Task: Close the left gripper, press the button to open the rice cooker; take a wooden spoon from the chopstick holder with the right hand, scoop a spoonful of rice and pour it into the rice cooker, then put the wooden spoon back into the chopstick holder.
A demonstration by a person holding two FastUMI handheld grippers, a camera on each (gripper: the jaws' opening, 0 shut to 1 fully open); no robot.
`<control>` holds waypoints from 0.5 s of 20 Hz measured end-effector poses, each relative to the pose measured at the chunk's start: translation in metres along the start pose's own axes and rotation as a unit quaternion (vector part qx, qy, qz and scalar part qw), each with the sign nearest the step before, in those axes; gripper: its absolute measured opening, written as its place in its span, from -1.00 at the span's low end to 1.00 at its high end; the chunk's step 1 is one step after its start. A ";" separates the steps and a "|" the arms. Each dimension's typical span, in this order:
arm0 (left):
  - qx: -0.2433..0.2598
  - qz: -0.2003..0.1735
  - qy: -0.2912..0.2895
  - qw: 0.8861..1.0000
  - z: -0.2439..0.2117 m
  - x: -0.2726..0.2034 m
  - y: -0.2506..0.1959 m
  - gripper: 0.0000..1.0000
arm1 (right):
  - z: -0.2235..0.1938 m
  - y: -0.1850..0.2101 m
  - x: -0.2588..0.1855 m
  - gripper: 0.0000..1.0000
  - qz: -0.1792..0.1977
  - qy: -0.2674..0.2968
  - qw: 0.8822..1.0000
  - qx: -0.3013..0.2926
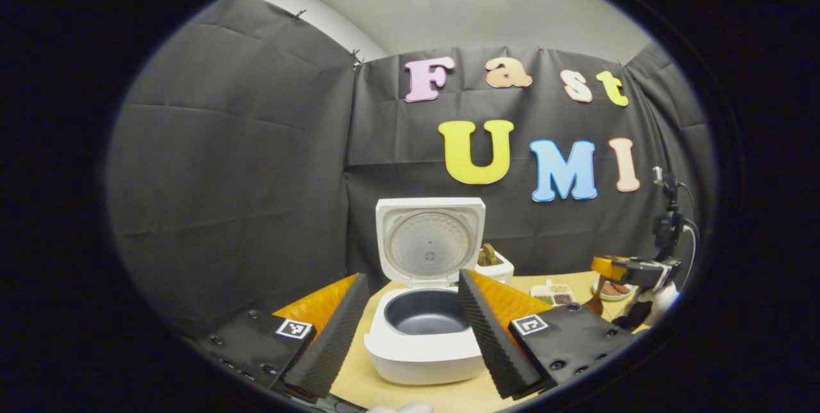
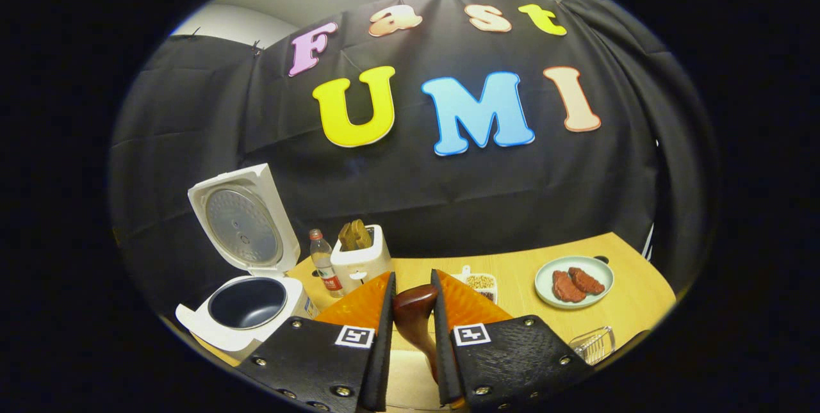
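Now | my right gripper (image 2: 413,301) clenches dark wooden spoon (image 2: 415,317) | left gripper (image 1: 410,307) released before open white rice cooker (image 1: 426,317) | risk: tilted spoon spills rice.

white rice cooker (image 2: 246,310) with dark grey bowl, dark brown wooden spoon (image 2: 415,314), pale green plate (image 2: 574,282), tan table (image 2: 631,298).

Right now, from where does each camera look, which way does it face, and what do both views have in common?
Left gripper view: rides on the left gripper, low over the table, facing the open rice cooker; its own two fingers stand apart at the bottom, and the right gripper shows far right.
Right gripper view: rides on the right gripper, facing the booth wall across the table; its fingers press on the wooden spoon.
Shared: the rice cooker, the chopstick holder, the plate.
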State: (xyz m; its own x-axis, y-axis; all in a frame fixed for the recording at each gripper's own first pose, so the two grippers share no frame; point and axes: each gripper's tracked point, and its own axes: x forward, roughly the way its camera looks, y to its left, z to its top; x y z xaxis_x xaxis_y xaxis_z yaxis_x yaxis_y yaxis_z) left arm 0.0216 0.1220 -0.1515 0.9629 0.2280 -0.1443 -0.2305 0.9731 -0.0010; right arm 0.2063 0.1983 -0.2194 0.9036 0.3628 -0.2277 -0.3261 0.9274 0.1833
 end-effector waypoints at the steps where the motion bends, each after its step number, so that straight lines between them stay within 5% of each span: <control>1: 0.000 0.000 0.002 1.000 -0.003 0.001 0.000 0.94 | -0.011 -0.002 0.001 -0.38 -0.001 0.010 1.000 0.000; 10: 0.006 -0.001 0.015 1.000 -0.013 0.007 -0.003 0.99 | -0.037 -0.029 0.004 -0.38 -0.048 0.012 0.996 -0.071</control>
State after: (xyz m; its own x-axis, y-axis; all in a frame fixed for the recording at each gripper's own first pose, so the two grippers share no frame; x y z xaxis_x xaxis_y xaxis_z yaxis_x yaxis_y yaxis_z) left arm 0.0271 0.1200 -0.1657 0.9587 0.2258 -0.1731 -0.2273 0.9738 0.0116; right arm 0.2088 0.1765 -0.2605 0.9262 0.2716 -0.2616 -0.2752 0.9611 0.0233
